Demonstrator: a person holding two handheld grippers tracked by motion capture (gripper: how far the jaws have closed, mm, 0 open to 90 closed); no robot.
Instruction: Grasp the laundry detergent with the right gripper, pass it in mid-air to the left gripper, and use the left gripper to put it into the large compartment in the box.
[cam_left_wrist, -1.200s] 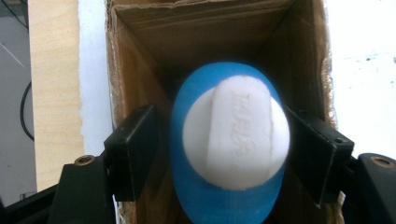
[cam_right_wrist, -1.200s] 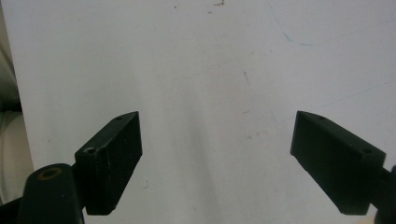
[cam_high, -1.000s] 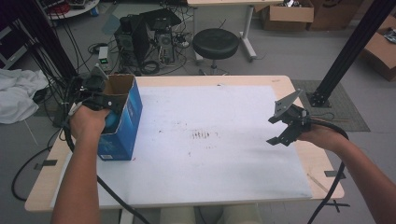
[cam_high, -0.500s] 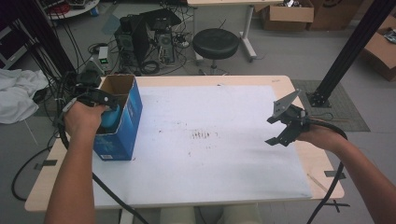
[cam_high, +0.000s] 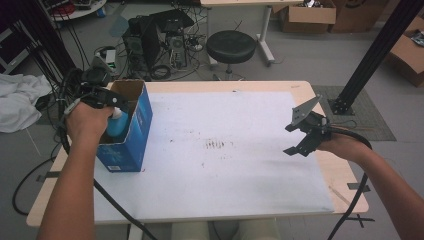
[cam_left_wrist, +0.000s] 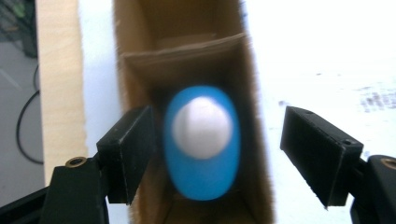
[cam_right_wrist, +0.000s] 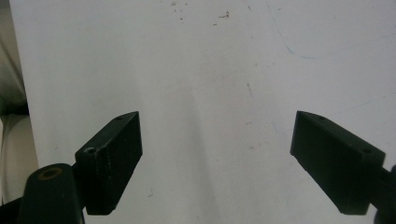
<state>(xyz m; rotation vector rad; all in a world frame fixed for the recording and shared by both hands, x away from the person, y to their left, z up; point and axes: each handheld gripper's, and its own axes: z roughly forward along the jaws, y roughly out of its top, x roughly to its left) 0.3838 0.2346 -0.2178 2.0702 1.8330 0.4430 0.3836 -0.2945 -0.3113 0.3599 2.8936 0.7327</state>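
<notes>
Left gripper (cam_left_wrist: 215, 154) hovers, jaws wide, over a bottle (cam_left_wrist: 201, 142) standing in the box (cam_high: 142, 125).

One blue bottle with a white cap sits inside one open cardboard box near the table's (cam_high: 310, 90) left edge; likely light, smooth plastic, best gripped across its body. Right gripper (cam_right_wrist: 217, 163), jaws wide and empty, hangs near the right edge.

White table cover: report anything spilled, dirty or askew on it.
The white table cover has a patch of dark smudges near its middle, with scattered specks around it. Nothing looks spilled. The blue box stands upright.
</notes>
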